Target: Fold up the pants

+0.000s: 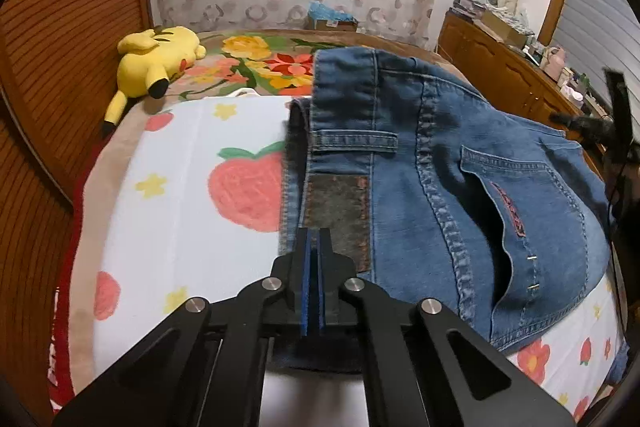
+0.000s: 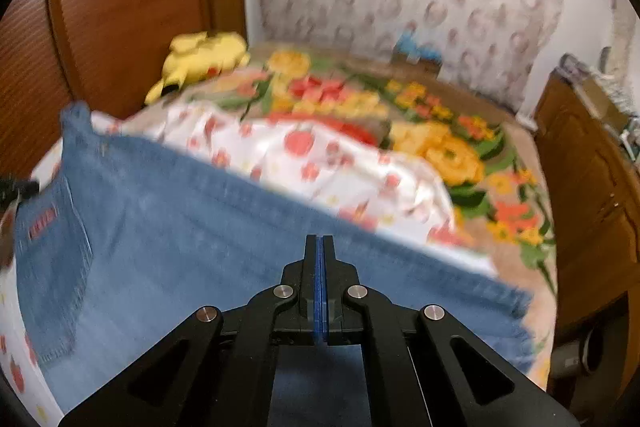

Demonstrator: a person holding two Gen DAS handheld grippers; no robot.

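Blue jeans [image 1: 460,167] lie across the bed, back side up, showing a back pocket and a dark leather patch at the waistband. My left gripper [image 1: 315,233] is shut on the waistband edge just below that patch, and denim shows under its fingers. In the right wrist view the jeans [image 2: 180,247] stretch from the pocket at the left to a frayed hem at the right. My right gripper [image 2: 320,238] is shut on the leg near its far edge, blue pads pressed together. That view is blurred.
A white sheet with strawberries [image 1: 180,187] covers the bed over a floral blanket [image 1: 260,63]. A yellow plush toy [image 1: 160,59] lies at the far left corner. Wooden panelling runs along the left, and a cluttered wooden cabinet [image 1: 500,67] stands at the right.
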